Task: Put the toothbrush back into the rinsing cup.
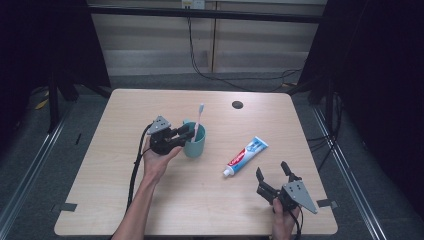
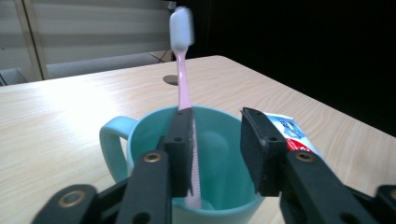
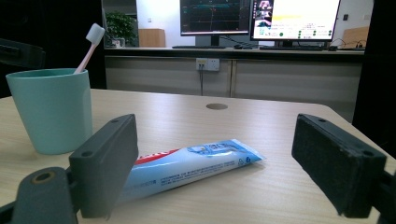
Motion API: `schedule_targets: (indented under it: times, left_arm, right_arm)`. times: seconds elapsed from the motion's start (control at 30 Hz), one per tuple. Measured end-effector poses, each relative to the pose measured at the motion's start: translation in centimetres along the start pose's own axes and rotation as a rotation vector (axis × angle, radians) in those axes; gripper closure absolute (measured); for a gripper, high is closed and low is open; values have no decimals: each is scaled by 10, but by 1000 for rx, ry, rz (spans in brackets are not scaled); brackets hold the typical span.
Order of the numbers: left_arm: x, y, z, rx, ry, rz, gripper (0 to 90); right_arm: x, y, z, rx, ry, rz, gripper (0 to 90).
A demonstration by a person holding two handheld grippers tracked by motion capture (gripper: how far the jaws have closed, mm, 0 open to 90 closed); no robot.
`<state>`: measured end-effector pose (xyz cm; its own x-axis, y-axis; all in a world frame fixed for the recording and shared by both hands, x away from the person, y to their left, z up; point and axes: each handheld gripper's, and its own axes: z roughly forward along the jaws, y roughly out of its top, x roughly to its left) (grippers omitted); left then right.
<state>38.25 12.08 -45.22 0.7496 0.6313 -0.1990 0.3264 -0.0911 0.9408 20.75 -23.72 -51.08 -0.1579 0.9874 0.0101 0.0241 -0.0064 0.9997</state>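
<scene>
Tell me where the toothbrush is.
High view: the toothbrush stands in the teal cup left of centre, beside the left gripper, toothpaste tube to its right.

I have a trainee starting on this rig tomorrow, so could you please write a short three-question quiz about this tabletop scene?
1. True or false: the pink plastic toothbrush with white bristles lies flat on the light wooden table.
2. What lies on the table in front of the right gripper?
3. Pick one. The left gripper has its fingers: A) clamped on the cup handle, B) parted over the teal plastic cup, C) far from the cup.

Key
1. False: it stands upright in the cup.
2. The blue, white and red toothpaste tube.
3. B: apart above the cup's mouth, toothbrush handle close against one finger.
</scene>
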Motion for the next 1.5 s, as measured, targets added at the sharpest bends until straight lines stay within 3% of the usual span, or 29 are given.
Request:
schedule_targets:
  times: [0.07, 0.2, 0.27, 0.4, 0.53, 0.77, 0.87, 1.07, 1.27, 1.5]
  left_arm:
    - [1, 1, -3, 3, 0, -8, 544]
    - [0, 5, -6, 19, -6, 15, 419]
    - [1, 6, -8, 11, -2, -4, 368]
    - [2, 8, -13, 28, 24, 10, 277]
    - [2, 8, -16, 7, 20, 9, 227]
    - [2, 7, -22, -1, 12, 26, 172]
    - [4, 5, -27, -18, -1, 15, 160]
    - [3, 3, -40, -13, 45, 60, 155]
    - [6, -2, -53, -25, 37, 51, 155]
    - [2, -15, -64, -43, 57, 44, 155]
  right_arm:
    - [0, 0, 0, 3, 1, 1, 139]
    - [0, 0, 0, 4, 1, 1, 139]
    - [0, 0, 0, 1, -1, 2, 139]
    - [0, 0, 0, 1, -1, 3, 139]
    - [0, 0, 0, 3, 0, 2, 139]
    - [0, 0, 0, 2, -2, 2, 139]
    - [0, 0, 0, 3, -1, 1, 139]
    - [0, 0, 0, 3, -2, 2, 139]
    - [0, 0, 0, 4, -2, 3, 139]
    - [0, 0, 0, 5, -6, 1, 139]
